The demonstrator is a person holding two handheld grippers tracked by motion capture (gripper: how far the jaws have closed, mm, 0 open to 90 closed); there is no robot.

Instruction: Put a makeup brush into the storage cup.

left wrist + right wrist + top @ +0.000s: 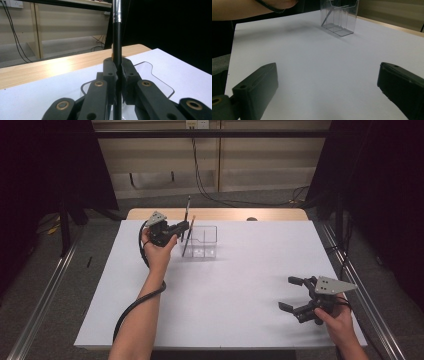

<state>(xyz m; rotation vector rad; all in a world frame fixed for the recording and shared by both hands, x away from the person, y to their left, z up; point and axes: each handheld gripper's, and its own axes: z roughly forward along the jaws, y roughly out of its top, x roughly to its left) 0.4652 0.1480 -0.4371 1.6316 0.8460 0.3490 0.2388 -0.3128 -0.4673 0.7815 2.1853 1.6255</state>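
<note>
My left gripper [181,228] is at the back left of the white table, shut on a thin black brush [188,210] held upright. In the left gripper view the jaws [117,68] pinch the black shaft of the brush [117,37], which has a silver ferrule near the top. Its lower end hangs at the left end of a clear plastic holder [204,241]. A second, brownish stick [189,237] leans inside that holder. My right gripper [293,294] rests low at the front right, open, with nothing between its jaws [327,75].
The white table top [235,285] lies on a wooden desk whose back edge [220,214] shows behind the holder. The holder [339,17] stands far ahead in the right gripper view. Metal rails [40,305] run along both sides, and cables hang at the back wall.
</note>
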